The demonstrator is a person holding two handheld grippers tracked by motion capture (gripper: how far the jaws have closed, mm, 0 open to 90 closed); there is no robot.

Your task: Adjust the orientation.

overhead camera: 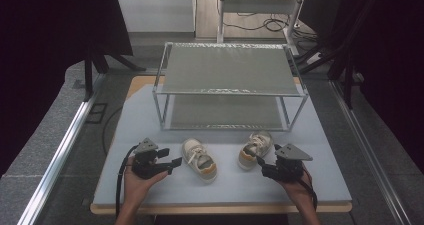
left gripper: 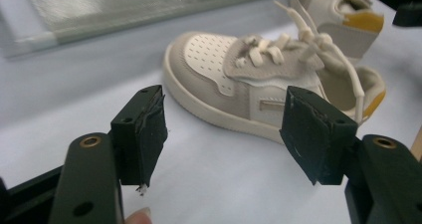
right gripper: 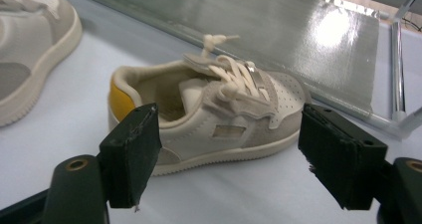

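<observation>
Two small cream and grey sneakers with yellow heels lie on the white table top (overhead camera: 150, 115). The left shoe (overhead camera: 199, 159) (left gripper: 249, 79) lies just right of my left gripper (overhead camera: 172, 164) (left gripper: 229, 134), which is open, its jaws wide apart and short of the shoe's side. The right shoe (overhead camera: 254, 149) (right gripper: 209, 109) lies just left of my right gripper (overhead camera: 261, 164) (right gripper: 229, 154), also open, with its jaws apart in front of the shoe and not touching it. A hand holds each gripper from the near edge.
A two-level metal rack (overhead camera: 230, 85) with grey shelves stands behind the shoes, its lower shelf (right gripper: 278, 30) close beyond the right shoe. The table's near edge (overhead camera: 220, 207) runs just behind the hands. Dark curtains hang at both sides.
</observation>
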